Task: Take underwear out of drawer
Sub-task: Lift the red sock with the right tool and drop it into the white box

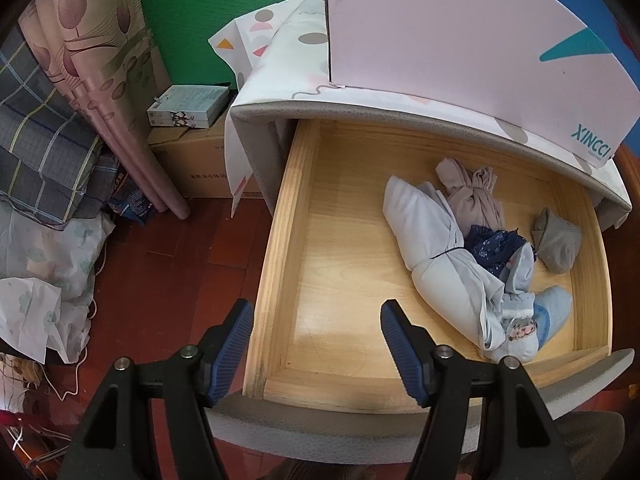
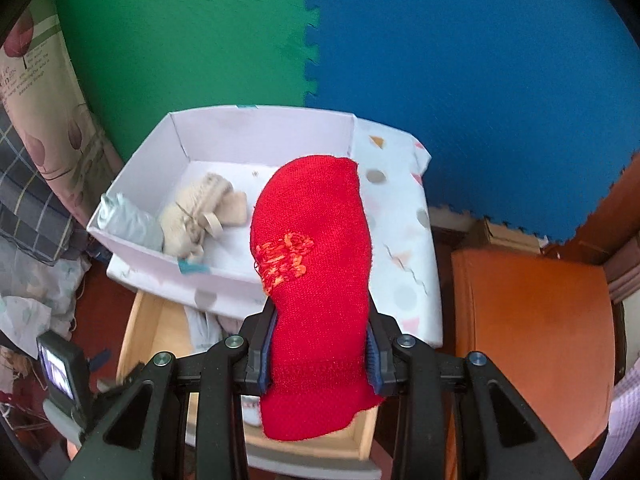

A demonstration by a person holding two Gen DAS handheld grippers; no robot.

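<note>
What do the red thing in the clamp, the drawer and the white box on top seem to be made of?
The red garment looks like knitted fabric: a fine looped weave, fuzzy edges and an orange stitched patch. The drawer appears to be pale unpainted wood, with visible grain and a slight sheen on its floor. The white box is probably thin matt cardboard, judging by its folded corners and thin walls.

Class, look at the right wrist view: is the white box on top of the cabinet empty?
No. The white box already holds a cream knitted item and a grey-green one.
</note>
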